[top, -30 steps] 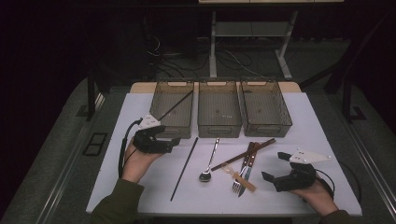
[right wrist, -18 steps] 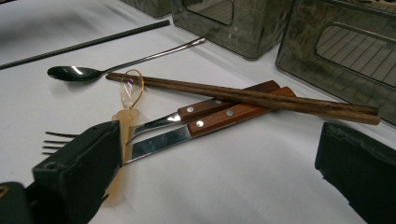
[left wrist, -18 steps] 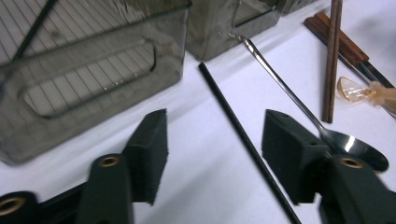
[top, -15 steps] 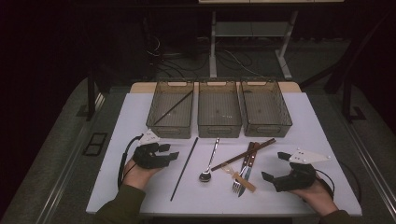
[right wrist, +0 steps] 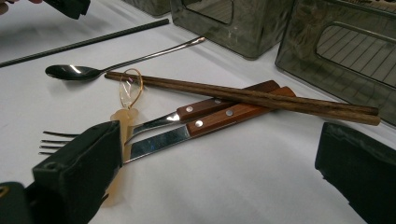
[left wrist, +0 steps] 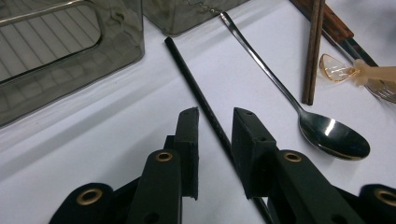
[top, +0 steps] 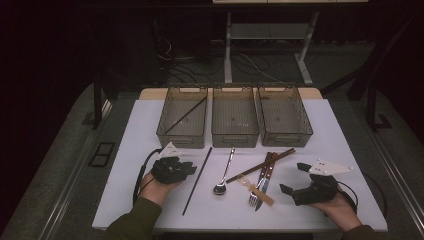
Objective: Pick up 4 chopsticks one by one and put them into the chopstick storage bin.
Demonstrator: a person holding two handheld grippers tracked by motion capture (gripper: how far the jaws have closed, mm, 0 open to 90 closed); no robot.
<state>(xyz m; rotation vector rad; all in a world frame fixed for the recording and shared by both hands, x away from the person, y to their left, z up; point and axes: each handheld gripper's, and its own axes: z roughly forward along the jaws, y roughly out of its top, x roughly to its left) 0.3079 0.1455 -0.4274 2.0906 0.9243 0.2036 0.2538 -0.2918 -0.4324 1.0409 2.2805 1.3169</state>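
We see a white table (top: 345, 130) in a dark room — left gripper (left wrist: 215, 122) closing, narrow, astride the black chopstick (left wrist: 196, 88); right gripper (right wrist: 219, 177) wide.

Three mesh bins (top: 235, 122); two black chopsticks (top: 196, 181); one wooden chopstick (top: 260, 166); one metal spoon (top: 223, 175); one fork (top: 259, 187); one knife (top: 266, 179); one small plastic spoon (top: 255, 190).

A white rectangular table top (top: 340, 130) carries three smoky translucent plastic bins (top: 235, 122) side by side along its far edge. In front of them lie a long thin black chopstick (top: 197, 180), a long-handled steel spoon (top: 223, 173), and a loose pile of a wooden-handled fork (top: 258, 186) and wooden-handled knife (top: 266, 175) side by side. A pair of dark brown wooden chopsticks (top: 262, 165) crosses those handles, and a small clear amber plastic spoon (top: 255, 191) lies by the fork.
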